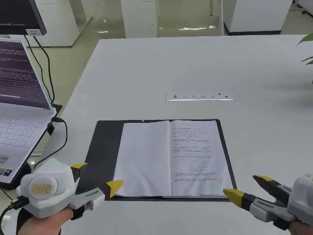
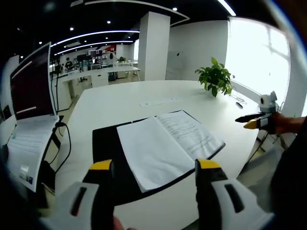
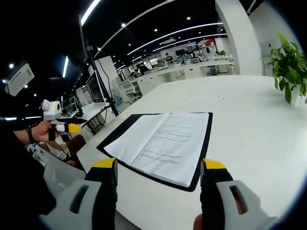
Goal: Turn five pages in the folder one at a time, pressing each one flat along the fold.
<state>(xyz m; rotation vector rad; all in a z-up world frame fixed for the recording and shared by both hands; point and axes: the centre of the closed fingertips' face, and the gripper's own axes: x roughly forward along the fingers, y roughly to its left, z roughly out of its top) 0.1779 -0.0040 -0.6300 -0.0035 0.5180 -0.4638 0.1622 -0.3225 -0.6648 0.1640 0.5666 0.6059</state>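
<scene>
table (image 1: pixel 195 63): big white one, glossy top
laptop (image 1: pixel 17 112): open at the left edge; screen's lit with lines of text
cable (image 1: pixel 65 134): black; plugs in at the laptop's right side, loops down toward the table edge
power strip (image 1: pixel 198 96): white socket row, set mid-table
plant (image 2: pixel 216 76): leafy green, over at the far right
monitor (image 1: pixel 19 14): dark, sits behind the laptop

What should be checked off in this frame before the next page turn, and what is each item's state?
1. Folder lies open: ok.
2. Left gripper open and empty: ok.
3. Right gripper open and empty, close to the near corner of the printed page: ok.
4. That page lies flat with nothing on it: ok.
5. Blank page pressed flat along the fold: cannot tell.
6. Count of pages turned: cannot tell.
</scene>
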